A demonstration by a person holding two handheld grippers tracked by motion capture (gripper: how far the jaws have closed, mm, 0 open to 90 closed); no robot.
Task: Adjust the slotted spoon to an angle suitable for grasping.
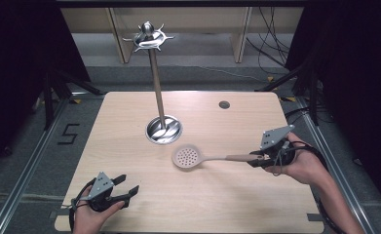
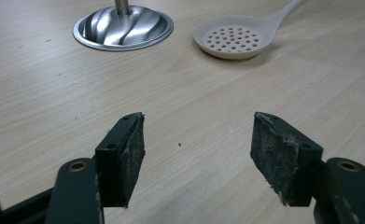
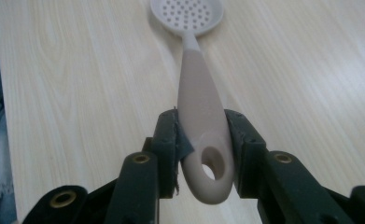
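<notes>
Your right gripper (image 3: 201, 140) clamps the skimmer (image 3: 200, 88) handle – bowl ahead; left gripper (image 2: 198, 154) gapes empty. Next – judge the lift toward the rack (image 1: 151, 39) hooks.

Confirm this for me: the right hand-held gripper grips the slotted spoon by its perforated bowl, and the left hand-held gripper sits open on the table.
Not quite. The right hand-held gripper grips the slotted spoon by the end of its handle, beside the hanging hole, not by the perforated bowl; the right gripper view shows it. The rest holds: the left hand-held gripper sits open on the table.
</notes>
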